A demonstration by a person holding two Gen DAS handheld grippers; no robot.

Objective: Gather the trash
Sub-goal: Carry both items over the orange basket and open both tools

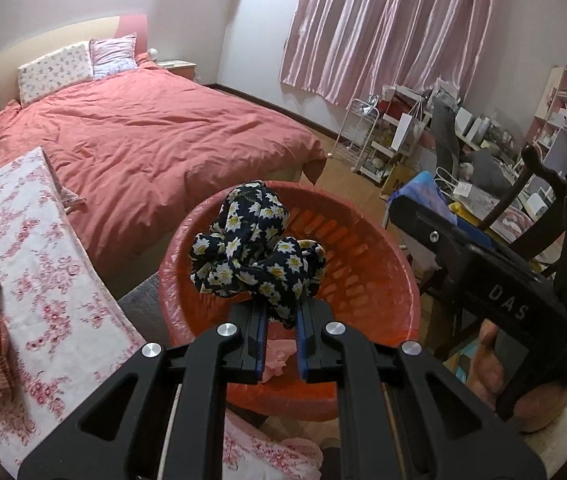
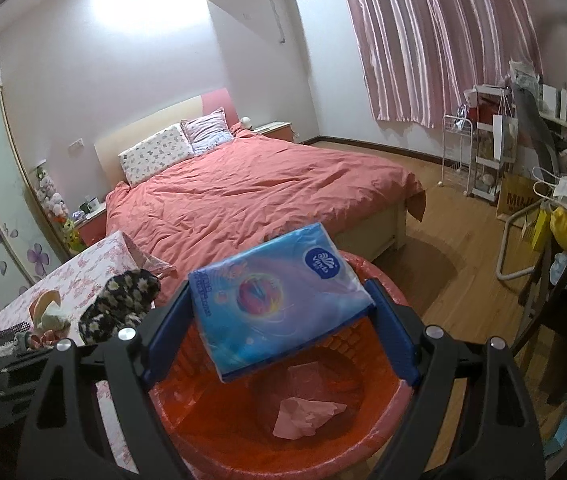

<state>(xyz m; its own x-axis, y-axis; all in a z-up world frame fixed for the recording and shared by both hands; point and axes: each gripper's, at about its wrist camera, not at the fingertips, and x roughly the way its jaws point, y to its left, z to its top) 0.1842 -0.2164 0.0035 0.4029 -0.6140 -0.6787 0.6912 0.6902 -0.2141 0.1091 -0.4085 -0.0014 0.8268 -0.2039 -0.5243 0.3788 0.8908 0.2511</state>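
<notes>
A red plastic basket point(image 1: 367, 280) lined with a clear bag stands below both grippers. My left gripper point(image 1: 279, 312) is shut on a bunched dark cloth with white flowers point(image 1: 259, 248), which hangs over the basket's left half. In the right wrist view my right gripper point(image 2: 279, 292) is shut on a blue tissue pack point(image 2: 283, 272), held flat between wide jaws above the basket point(image 2: 211, 420). A crumpled pink paper point(image 2: 303, 416) lies on the basket floor. The flowered cloth point(image 2: 119, 304) shows at the left of that view.
A table with a pink floral cloth point(image 1: 43, 272) holds small items at the left. The bed with a red duvet point(image 1: 143, 132) lies behind the basket. A dark wooden chair point(image 2: 555, 320) and a cluttered desk point(image 1: 483, 184) crowd the right. A hand point(image 1: 491, 368) grips the right tool.
</notes>
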